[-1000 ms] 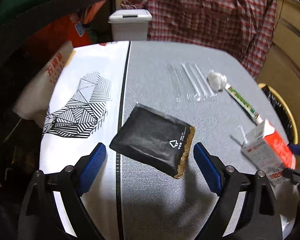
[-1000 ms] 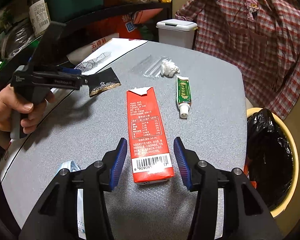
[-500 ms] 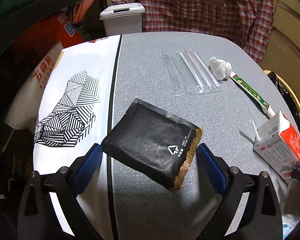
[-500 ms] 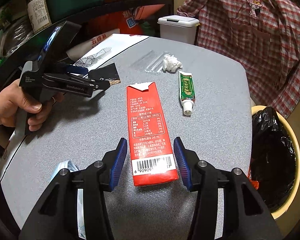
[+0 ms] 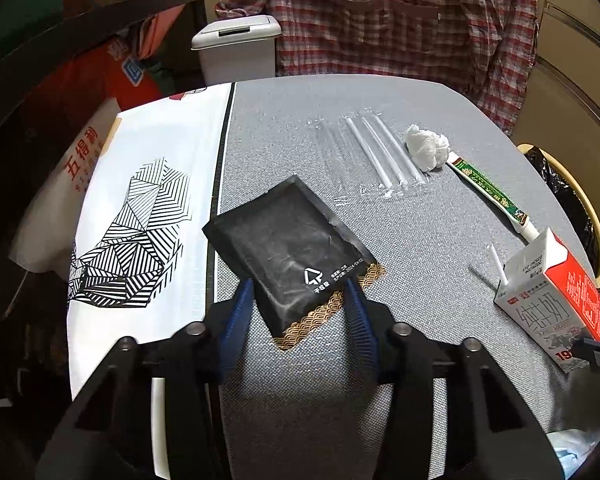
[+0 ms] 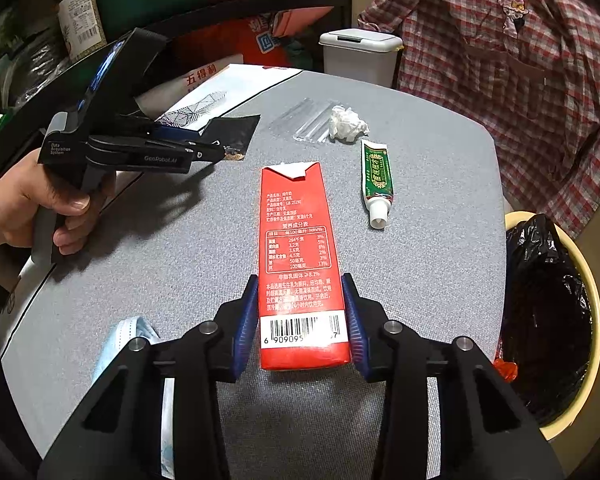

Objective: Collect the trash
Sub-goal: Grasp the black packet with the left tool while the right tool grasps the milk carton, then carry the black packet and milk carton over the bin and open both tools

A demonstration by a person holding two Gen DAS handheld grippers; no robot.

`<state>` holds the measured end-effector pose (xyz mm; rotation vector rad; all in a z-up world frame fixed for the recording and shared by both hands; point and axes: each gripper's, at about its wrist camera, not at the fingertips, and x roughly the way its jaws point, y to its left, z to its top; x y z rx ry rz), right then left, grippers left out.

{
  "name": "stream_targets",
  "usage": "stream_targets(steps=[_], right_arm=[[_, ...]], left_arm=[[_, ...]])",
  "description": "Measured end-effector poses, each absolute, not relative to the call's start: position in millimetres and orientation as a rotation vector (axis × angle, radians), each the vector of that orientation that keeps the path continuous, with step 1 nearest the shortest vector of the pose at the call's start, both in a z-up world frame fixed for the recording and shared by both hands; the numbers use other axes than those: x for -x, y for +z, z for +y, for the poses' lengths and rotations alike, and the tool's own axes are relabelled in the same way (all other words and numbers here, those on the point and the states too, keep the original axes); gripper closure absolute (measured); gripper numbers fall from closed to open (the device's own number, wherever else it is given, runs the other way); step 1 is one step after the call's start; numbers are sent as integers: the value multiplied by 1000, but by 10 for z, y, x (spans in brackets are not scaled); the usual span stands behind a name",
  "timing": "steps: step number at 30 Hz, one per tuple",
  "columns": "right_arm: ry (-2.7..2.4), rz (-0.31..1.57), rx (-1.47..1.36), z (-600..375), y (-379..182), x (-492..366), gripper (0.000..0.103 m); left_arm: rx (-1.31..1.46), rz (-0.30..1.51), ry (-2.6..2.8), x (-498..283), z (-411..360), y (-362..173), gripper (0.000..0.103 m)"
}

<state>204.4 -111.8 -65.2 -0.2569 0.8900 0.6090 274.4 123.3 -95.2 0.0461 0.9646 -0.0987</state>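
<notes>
A black sachet (image 5: 284, 240) with gold trim lies on the grey table (image 5: 420, 260). Its near end sits between the blue pads of my left gripper (image 5: 298, 308), whose jaws are closing and touch it on both sides. In the right wrist view, a hand (image 6: 40, 208) holds the left gripper (image 6: 220, 152), and the sachet (image 6: 232, 132) tilts up from its tip. A red milk carton (image 6: 296, 240) lies flat. My right gripper (image 6: 300, 312) is closing on the carton's barcode end, pads against both sides. The carton (image 5: 548, 296) also shows in the left wrist view.
A green toothpaste tube (image 6: 376, 172), a tissue wad (image 6: 346, 124) and a clear straw wrapper (image 6: 300, 120) lie farther back. A blue face mask (image 6: 140, 336) is at the near left. A bin with a black bag (image 6: 592, 288) stands right of the table, a white lidded bin (image 6: 360, 56) behind it.
The left gripper's wide jaws have closed in on the black sachet's near end. The right gripper's jaws have narrowed onto the carton's sides. The right hand stayed put.
</notes>
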Motion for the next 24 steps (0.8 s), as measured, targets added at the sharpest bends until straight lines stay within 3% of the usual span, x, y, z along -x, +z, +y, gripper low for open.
stream_targets(steps=[7,9,24], right_arm=[[611,886,259,-1106,-643,-2033,63],[611,886,258,-1106,-643,-2033,64],[578,823,198,-1241,-452,-2036,64]], left_arm=[[-43,956,-99,-2736,1256,-908,86],[-46,957,-86,-2741,1272,-900,100],[-69,907,-71,-2673,1231,-729,101]])
